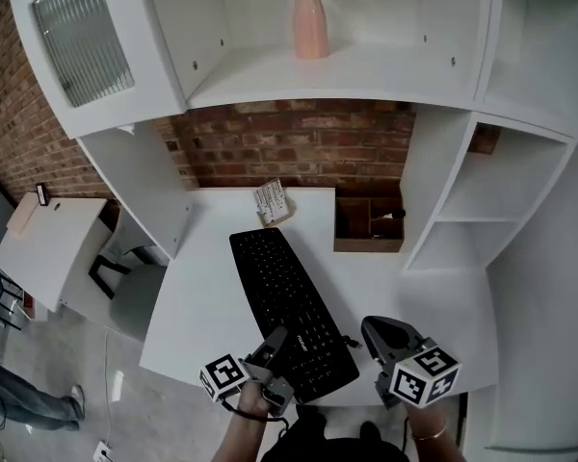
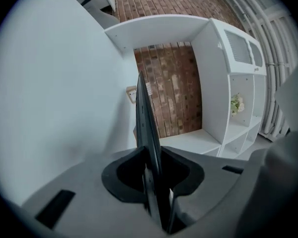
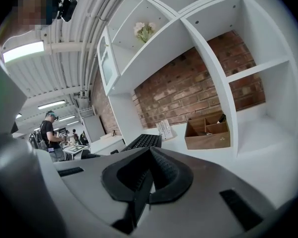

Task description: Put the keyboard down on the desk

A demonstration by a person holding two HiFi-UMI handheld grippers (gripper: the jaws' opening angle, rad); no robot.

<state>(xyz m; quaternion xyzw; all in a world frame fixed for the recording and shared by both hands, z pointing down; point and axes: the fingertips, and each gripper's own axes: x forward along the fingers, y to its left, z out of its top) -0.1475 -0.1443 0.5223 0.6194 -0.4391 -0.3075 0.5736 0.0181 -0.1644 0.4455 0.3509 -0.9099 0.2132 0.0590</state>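
Note:
A black keyboard [image 1: 291, 308] runs diagonally over the white desk [image 1: 212, 287], its near end by the front edge. My left gripper [image 1: 275, 343] is shut on the keyboard's near left edge. In the left gripper view the keyboard [image 2: 144, 123] appears edge-on, pinched between the pads of the left gripper [image 2: 154, 182]. I cannot tell whether the keyboard rests on the desk or hangs just above it. My right gripper [image 1: 376, 333] hovers to the right of the keyboard's near end, shut with nothing in it. In the right gripper view the keyboard [image 3: 145, 141] lies beyond the right gripper [image 3: 148, 157].
A wooden organiser box [image 1: 368, 224] stands at the back right of the desk, and a small card stand [image 1: 272, 201] at the back middle. A pink vase [image 1: 309, 22] sits on the upper shelf. White shelving flanks the desk. A low white table [image 1: 48, 248] stands left.

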